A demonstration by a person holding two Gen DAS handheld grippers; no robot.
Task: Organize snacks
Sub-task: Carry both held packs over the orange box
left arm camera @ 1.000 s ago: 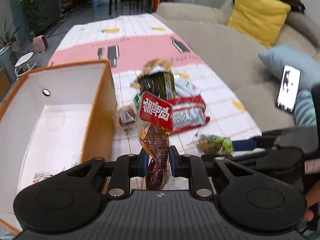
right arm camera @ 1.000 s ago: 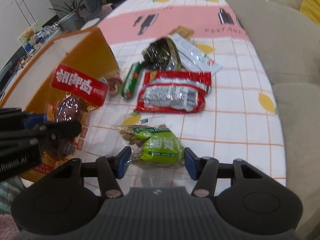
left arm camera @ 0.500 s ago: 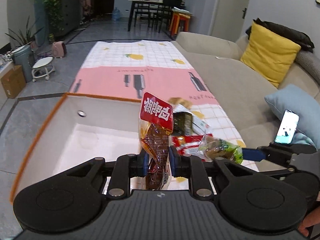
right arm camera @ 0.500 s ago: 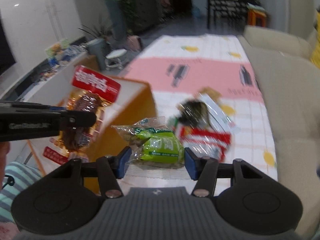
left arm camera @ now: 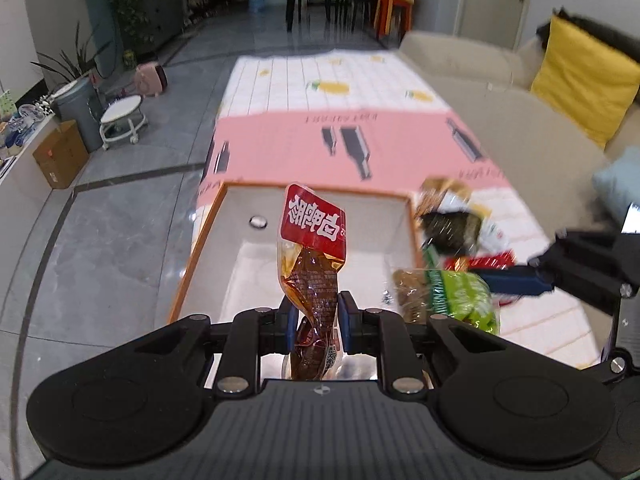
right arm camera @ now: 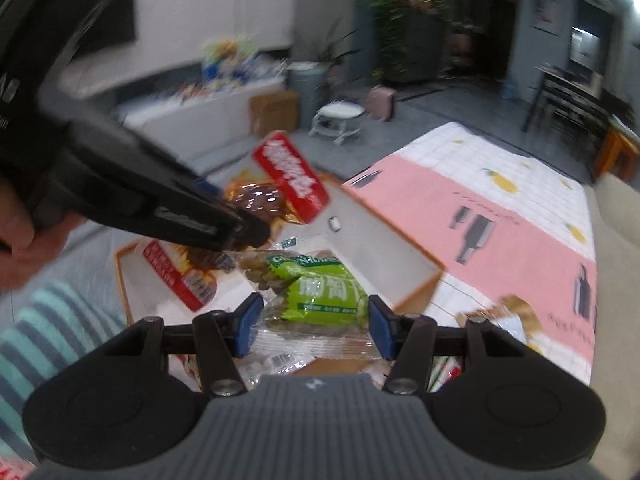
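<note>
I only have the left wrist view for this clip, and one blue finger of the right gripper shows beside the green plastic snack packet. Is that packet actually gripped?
Observer: Yes. In the right wrist view the right gripper has a blue pad on each side of the green plastic snack packet, and holds it clear of the table.
Operator: What lies beneath it?
Observer: The white inside of the orange-edged cardboard box shows just behind and below it.
Operator: And the hidden lower end of my brown red-labelled snack packet?
Observer: It hangs below the left gripper, ends in a red band, and appears to be over the box.
</note>
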